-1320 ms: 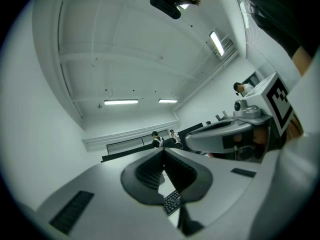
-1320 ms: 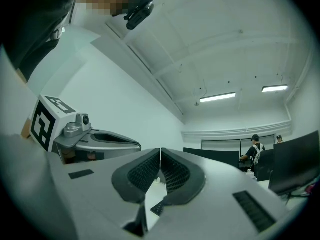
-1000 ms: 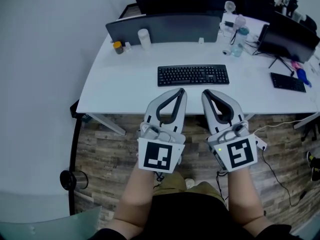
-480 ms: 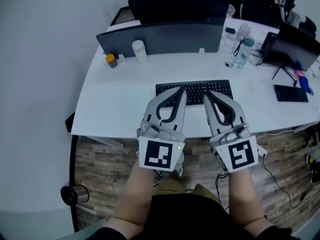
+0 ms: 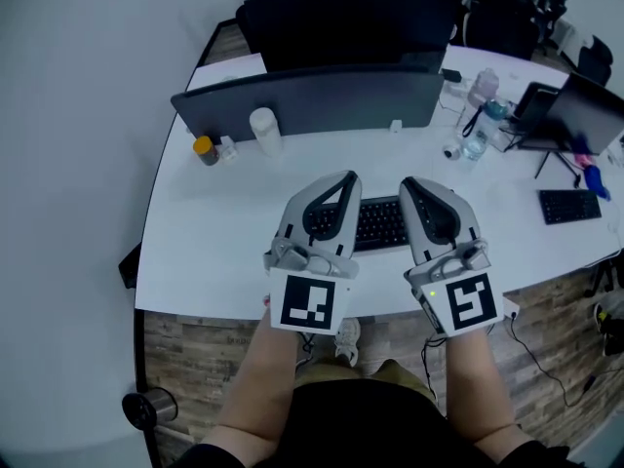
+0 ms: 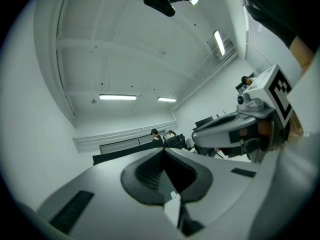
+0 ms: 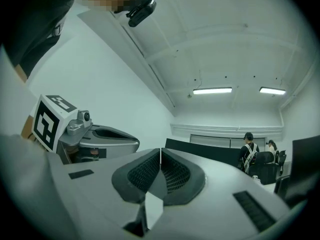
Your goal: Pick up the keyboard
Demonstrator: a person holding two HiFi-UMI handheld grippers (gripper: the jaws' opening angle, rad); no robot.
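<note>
A black keyboard point(image 5: 379, 222) lies on the white desk point(image 5: 205, 237) in the head view. Only its middle shows; both ends are hidden behind the grippers. My left gripper point(image 5: 348, 175) hovers over its left part, shut and empty. My right gripper point(image 5: 408, 181) hovers over its right part, also shut with nothing in it. Whether either touches the keyboard I cannot tell. The left gripper view shows its jaws point(image 6: 163, 149) pressed together, pointing at the room, not the desk. The right gripper view likewise shows closed jaws point(image 7: 160, 149) and no keyboard.
A grey divider panel point(image 5: 312, 100) stands behind the keyboard, with a white cup point(image 5: 263, 129) and a small orange-lidded bottle point(image 5: 203, 149) at its left. Water bottles point(image 5: 478, 130), a monitor point(image 5: 585, 110) and a second keyboard point(image 5: 570, 205) sit to the right. A metal bin point(image 5: 146, 409) stands on the floor.
Both grippers have moved forward together, from in front of the desk edge to over the keyboard, still shut. The desk has come closer in the head view.
</note>
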